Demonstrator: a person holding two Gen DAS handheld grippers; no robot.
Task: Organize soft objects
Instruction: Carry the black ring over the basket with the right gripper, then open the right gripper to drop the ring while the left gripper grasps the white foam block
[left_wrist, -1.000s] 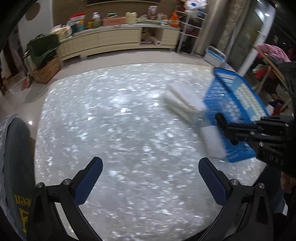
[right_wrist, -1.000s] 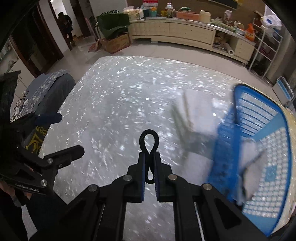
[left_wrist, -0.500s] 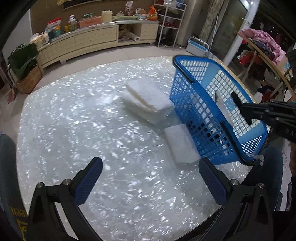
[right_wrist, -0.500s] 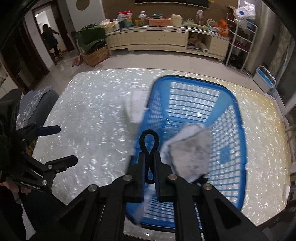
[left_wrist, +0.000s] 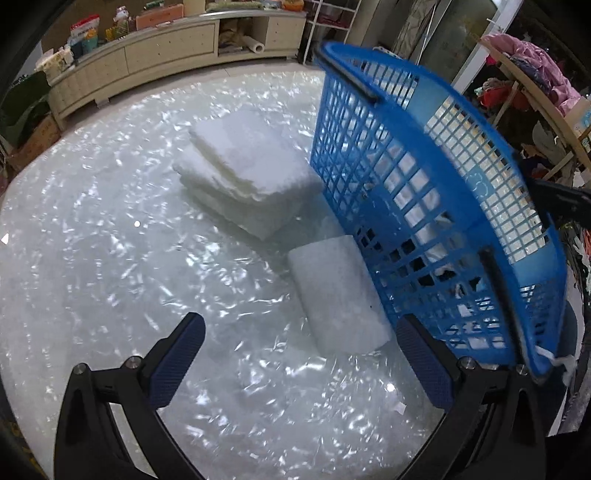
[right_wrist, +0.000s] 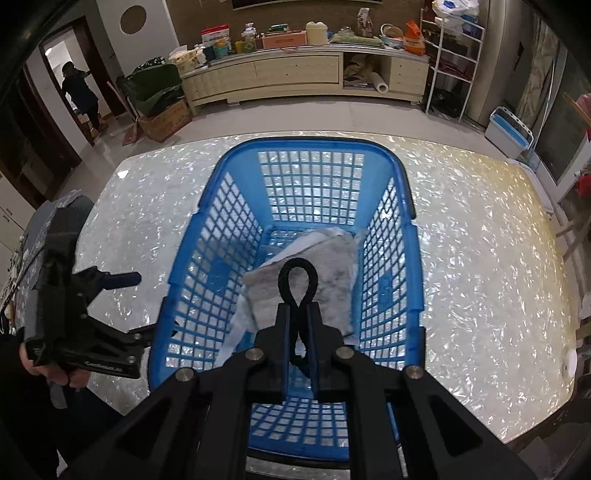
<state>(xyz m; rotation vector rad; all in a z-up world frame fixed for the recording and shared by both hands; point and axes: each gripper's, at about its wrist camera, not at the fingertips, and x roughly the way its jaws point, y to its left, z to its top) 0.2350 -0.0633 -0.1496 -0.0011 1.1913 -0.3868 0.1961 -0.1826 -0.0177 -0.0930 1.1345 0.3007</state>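
A blue mesh basket (right_wrist: 395, 236) stands on the pearly table; a grey-white cloth (right_wrist: 332, 280) lies inside it. My right gripper (right_wrist: 298, 314) hovers over the basket, shut on a black cord loop (right_wrist: 297, 273). In the left wrist view the basket (left_wrist: 424, 177) is at the right. A stack of folded white towels (left_wrist: 243, 173) lies left of it, and a rolled white towel (left_wrist: 336, 295) lies against its near wall. My left gripper (left_wrist: 306, 354) is open and empty, just short of the rolled towel.
The left gripper and the hand holding it show at the left in the right wrist view (right_wrist: 85, 325). A long cabinet (right_wrist: 303, 74) with clutter stands beyond the table. A rack with clothes (left_wrist: 535, 74) is at the right. The table edge (right_wrist: 524, 424) is near.
My right gripper has swung from the open table to above the basket, still shut on the cord loop. My left gripper has moved right and closer to the towels and basket.
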